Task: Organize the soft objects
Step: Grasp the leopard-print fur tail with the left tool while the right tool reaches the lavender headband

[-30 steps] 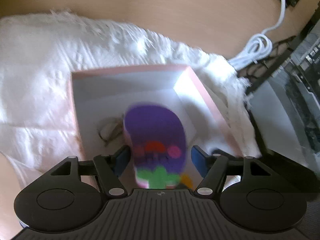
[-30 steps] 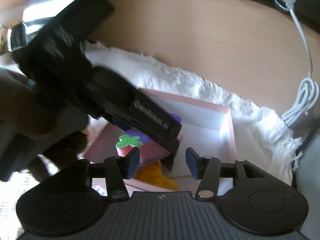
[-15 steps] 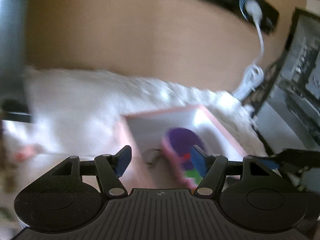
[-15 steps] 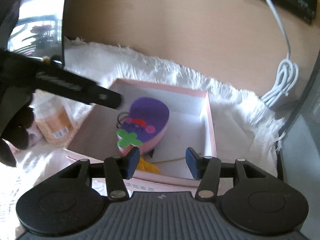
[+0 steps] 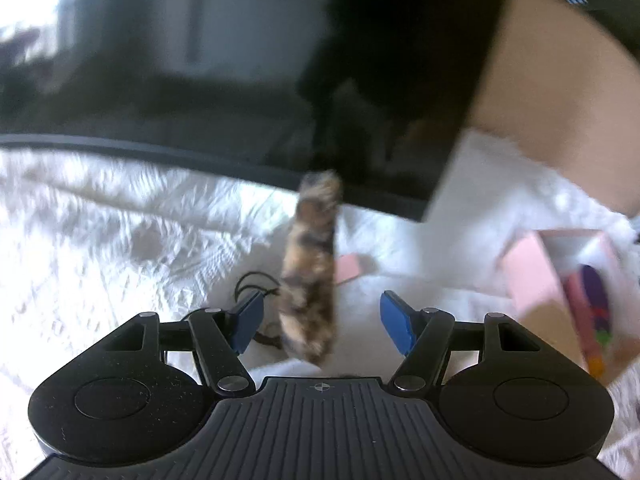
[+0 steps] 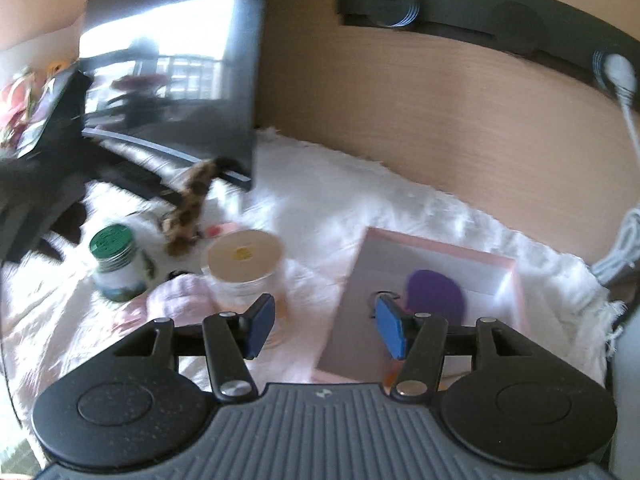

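A purple and pink soft toy (image 6: 436, 294) lies inside the pink box (image 6: 440, 248) on the white fluffy cloth; it also shows at the right edge of the left wrist view (image 5: 596, 304), in the box (image 5: 528, 276). A brown spotted furry strip (image 5: 310, 276) lies just ahead of my open, empty left gripper (image 5: 322, 320), between its fingers; it also shows in the right wrist view (image 6: 190, 208). My right gripper (image 6: 322, 328) is open and empty, over the box's left edge.
A green-lidded jar (image 6: 116, 260) and a white tub with a cream lid (image 6: 244, 268) stand left of the box. A pink cloth (image 6: 176, 300) lies by them. A dark screen (image 5: 240, 80) stands behind. A white cable (image 6: 624, 248) hangs at the right.
My left gripper has let go of the purple toy in the box and swung left to the furry strip. My right gripper has pulled back and turned left.
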Tool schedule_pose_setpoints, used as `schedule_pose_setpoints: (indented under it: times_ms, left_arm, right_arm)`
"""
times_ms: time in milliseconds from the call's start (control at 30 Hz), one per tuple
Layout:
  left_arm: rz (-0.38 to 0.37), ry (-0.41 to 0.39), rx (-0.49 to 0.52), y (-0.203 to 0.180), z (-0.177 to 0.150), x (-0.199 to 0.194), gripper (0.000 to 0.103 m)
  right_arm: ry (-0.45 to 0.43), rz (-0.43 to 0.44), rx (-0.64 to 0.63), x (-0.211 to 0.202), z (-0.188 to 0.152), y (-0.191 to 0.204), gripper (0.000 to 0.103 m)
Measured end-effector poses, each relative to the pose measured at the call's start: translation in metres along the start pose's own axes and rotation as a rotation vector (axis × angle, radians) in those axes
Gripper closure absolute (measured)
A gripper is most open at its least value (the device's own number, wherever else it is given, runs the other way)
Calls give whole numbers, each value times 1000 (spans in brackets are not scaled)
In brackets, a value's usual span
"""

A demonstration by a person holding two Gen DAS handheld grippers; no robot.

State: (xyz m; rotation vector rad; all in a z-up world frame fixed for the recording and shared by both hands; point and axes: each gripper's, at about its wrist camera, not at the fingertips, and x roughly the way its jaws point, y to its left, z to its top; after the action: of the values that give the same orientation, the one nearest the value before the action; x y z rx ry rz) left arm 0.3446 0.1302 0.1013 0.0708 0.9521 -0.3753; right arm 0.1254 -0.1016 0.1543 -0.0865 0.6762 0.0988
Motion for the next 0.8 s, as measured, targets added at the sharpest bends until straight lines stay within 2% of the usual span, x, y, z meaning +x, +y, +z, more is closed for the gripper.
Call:
schedule_pose_setpoints:
  times_ms: [100, 167, 200, 233, 267, 300, 433, 567, 667, 800]
  left_arm:
    - [2, 99, 29, -7, 5, 34, 33]
    - [23, 150, 90, -13, 3, 50, 34]
    - [27, 166, 112, -15, 3, 56, 39]
    - [17, 176, 123, -13, 1, 59, 48]
    - [-12, 180, 121, -10, 2, 60, 83]
    - [-44, 168, 104, -4, 2, 56, 85]
    - [-95, 65, 22, 25, 0, 23, 87]
    - [-137, -68, -54, 55, -5, -21, 88]
    - [-138, -137, -95, 70, -13, -47, 88]
    - [-142, -185, -137, 88, -20, -67, 88]
  right_arm:
    - [14, 5, -15, 0, -1, 10, 47]
    - [16, -3, -23, -3, -2, 13, 47]
    - [17, -5, -27, -3, -1, 14, 47]
    - [18, -3, -34, -3, 0, 16, 47]
    - [17, 3, -48, -2, 1, 18, 47]
    - [14, 11, -76, -1, 2, 24, 47]
    - [0, 49, -231, 5, 2, 61, 47]
    - [15, 94, -315, 27, -5, 104, 47]
    - [24, 79, -397, 51, -14, 135, 47]
    - [42, 20, -549, 85, -23, 168, 47]
